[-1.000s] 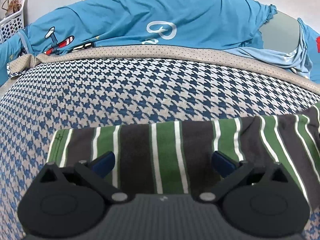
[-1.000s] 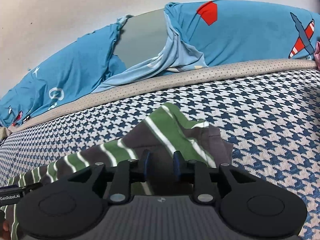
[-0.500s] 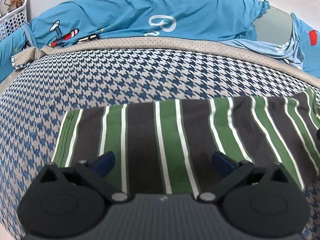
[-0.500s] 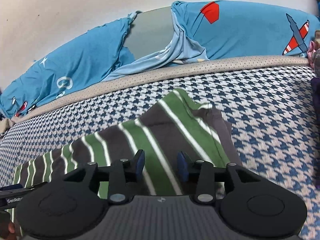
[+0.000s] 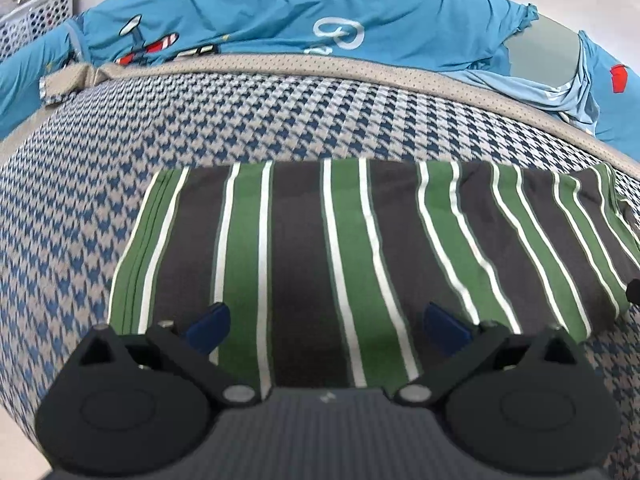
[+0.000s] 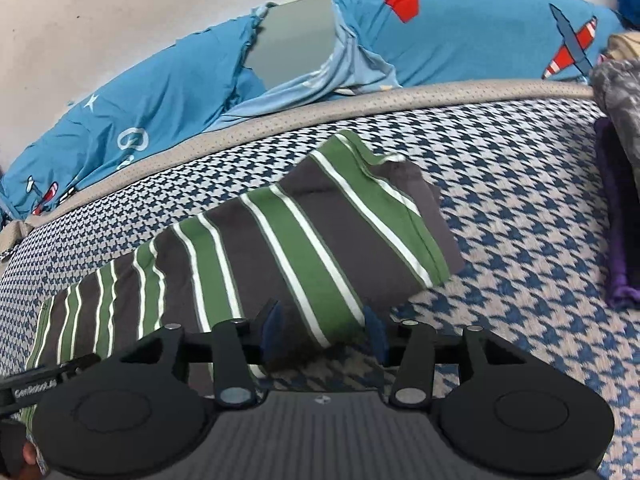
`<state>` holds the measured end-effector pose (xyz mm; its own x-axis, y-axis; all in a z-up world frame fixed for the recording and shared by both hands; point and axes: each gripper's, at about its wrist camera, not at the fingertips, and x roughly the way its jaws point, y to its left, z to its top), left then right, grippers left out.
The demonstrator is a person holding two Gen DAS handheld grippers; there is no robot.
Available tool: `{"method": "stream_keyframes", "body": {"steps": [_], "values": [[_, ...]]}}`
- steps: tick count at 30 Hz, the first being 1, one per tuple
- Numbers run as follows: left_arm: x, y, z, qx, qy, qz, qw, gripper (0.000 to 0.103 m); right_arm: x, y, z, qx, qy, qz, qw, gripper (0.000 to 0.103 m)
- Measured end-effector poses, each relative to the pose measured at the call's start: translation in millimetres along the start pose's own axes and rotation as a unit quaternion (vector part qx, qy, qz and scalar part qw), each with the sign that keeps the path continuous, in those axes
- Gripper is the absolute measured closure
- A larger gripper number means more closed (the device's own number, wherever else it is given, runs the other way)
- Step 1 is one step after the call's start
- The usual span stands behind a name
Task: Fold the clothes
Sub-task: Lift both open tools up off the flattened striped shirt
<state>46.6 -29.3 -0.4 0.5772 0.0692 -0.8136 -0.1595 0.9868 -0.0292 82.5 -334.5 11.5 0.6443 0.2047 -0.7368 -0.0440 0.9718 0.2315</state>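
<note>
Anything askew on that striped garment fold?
Yes: on the green, grey and white striped garment, the right end's top layer sits skewed, so a plain grey underlayer sticks out past it.

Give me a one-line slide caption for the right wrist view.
Right claw, jaws opening, over the near edge of a folded green-and-grey striped garment lying on the houndstooth bed cover.

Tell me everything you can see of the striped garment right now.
The striped garment is soft knit-looking cloth in dark grey and green bands edged by thin white lines. It lies folded into a long flat strip across the houndstooth bed cover, stripes running across its short side. At its right end a plain grey layer peeks from under the striped one. The left gripper stands open over it; the right gripper is opening at its near edge.
</note>
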Motion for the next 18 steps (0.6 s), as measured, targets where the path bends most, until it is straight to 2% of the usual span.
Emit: {"method": "stream_keyframes", "body": {"steps": [9, 18], "values": [[-8.9, -4.6, -30.0, 0.008, 0.015, -0.002, 0.9999, 0.000, -6.8, -0.7, -7.1, -0.004, 0.015, -0.007, 1.000, 0.057], [-14.6, -10.2, -45.9, 0.025, 0.022, -0.004, 0.9994, 0.000, -7.6, -0.4, -14.8, -0.006, 0.030, -0.017, 0.999, 0.056]]}}
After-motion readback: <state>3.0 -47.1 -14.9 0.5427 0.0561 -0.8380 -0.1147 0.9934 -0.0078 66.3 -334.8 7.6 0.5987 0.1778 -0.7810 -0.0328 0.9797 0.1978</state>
